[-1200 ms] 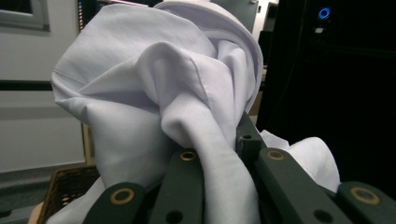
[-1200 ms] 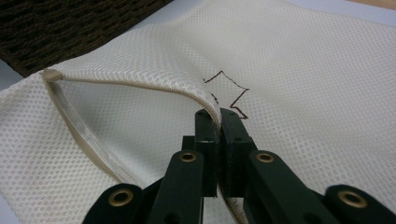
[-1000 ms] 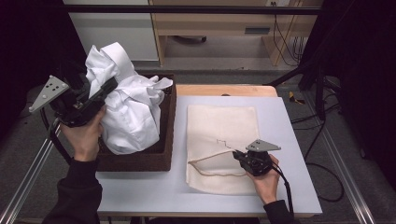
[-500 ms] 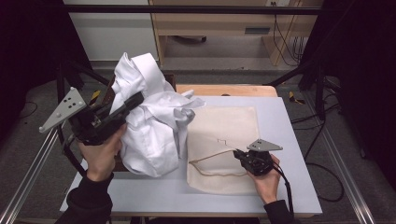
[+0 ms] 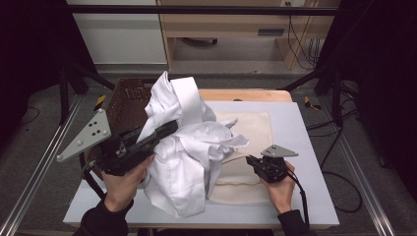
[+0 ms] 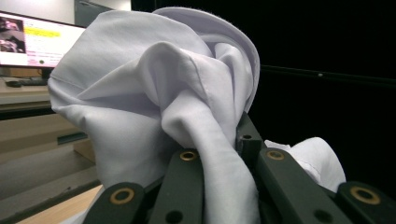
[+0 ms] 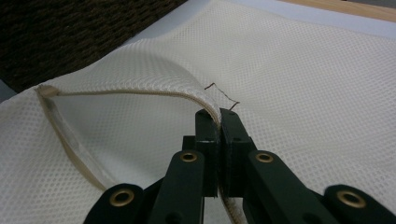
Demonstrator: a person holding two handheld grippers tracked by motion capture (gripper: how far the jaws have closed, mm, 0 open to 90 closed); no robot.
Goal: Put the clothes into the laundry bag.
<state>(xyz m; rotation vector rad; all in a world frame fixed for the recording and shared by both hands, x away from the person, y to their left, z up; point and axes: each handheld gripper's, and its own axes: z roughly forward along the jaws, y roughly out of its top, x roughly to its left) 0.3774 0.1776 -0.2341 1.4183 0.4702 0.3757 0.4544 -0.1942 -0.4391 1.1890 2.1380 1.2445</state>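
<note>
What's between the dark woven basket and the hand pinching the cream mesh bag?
In the high view, the crumpled white shirt, clamped by the left gripper, hangs between them.

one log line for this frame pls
left gripper: shut on white shirt | right gripper: shut on mesh bag rim, mouth open

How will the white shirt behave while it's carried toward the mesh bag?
Probably floppy: the white shirt droops in loose folds below the left gripper. Likely light, since one pinch lifts it. Its hanging parts may drag across the mesh bag.

One white garment (image 5: 189,162); one mesh bag (image 5: 248,130); one wicker basket (image 5: 129,98); two grippers.
</note>
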